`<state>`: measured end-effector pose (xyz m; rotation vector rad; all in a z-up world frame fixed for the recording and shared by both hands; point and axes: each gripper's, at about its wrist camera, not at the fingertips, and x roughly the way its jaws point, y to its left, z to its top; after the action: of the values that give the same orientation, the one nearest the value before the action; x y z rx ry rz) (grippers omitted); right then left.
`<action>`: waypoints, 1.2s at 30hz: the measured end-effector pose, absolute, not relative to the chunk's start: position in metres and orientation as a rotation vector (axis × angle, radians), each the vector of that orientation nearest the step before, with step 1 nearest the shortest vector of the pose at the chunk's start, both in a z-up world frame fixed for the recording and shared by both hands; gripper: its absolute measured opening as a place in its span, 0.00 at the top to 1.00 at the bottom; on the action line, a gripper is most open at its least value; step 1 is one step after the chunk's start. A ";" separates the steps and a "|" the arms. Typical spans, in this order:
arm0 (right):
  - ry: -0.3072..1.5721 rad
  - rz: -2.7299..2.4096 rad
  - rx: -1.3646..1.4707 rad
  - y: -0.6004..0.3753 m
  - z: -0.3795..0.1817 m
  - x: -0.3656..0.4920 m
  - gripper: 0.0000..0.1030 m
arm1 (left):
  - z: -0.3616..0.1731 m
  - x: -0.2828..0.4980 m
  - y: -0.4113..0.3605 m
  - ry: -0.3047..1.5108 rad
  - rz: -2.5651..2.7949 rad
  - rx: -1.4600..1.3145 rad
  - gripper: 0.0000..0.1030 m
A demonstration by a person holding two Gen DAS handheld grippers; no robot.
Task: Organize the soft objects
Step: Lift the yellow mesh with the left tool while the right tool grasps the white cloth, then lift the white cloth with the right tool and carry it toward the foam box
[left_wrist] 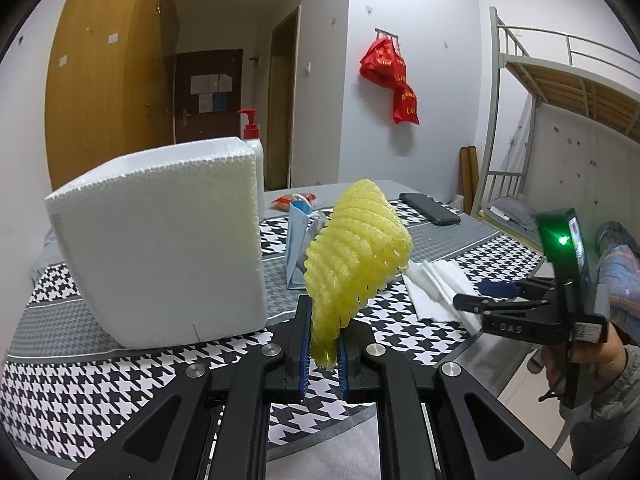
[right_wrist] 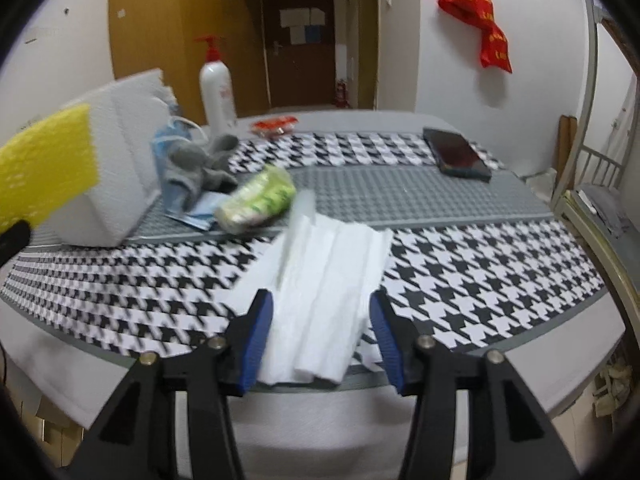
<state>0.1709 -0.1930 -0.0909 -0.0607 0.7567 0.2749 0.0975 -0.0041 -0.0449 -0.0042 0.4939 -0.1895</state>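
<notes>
On the houndstooth tabletop (right_wrist: 460,288), a folded white tissue (right_wrist: 320,304) is straddled, untouched, by the parted right gripper (right_wrist: 320,334). A yellow foam net (left_wrist: 356,256) is pinched upright in the clamped left gripper (left_wrist: 323,354), beside a white foam box (left_wrist: 160,248).

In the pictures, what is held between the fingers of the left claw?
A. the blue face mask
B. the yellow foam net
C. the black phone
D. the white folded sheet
B: in the left wrist view the left claw is shut on the lower end of the yellow foam net, which stands up from its fingers beside the white foam box.
</notes>
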 end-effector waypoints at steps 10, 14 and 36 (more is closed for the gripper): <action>0.785 0.288 -0.091 -0.189 -0.099 0.183 0.80 | -0.053 0.113 -0.008 0.519 -0.214 -0.010 0.89; 0.792 0.320 -0.076 -0.188 -0.099 0.180 0.93 | -0.056 0.115 -0.008 0.528 -0.224 -0.009 0.89; 0.596 0.407 0.031 -0.191 -0.024 0.152 0.94 | -0.027 0.090 0.007 0.435 -0.166 -0.019 0.89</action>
<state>0.1520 -0.1912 -0.0241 0.0315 0.5964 0.4070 0.0901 0.0070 -0.0271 -0.0195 0.4353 -0.1658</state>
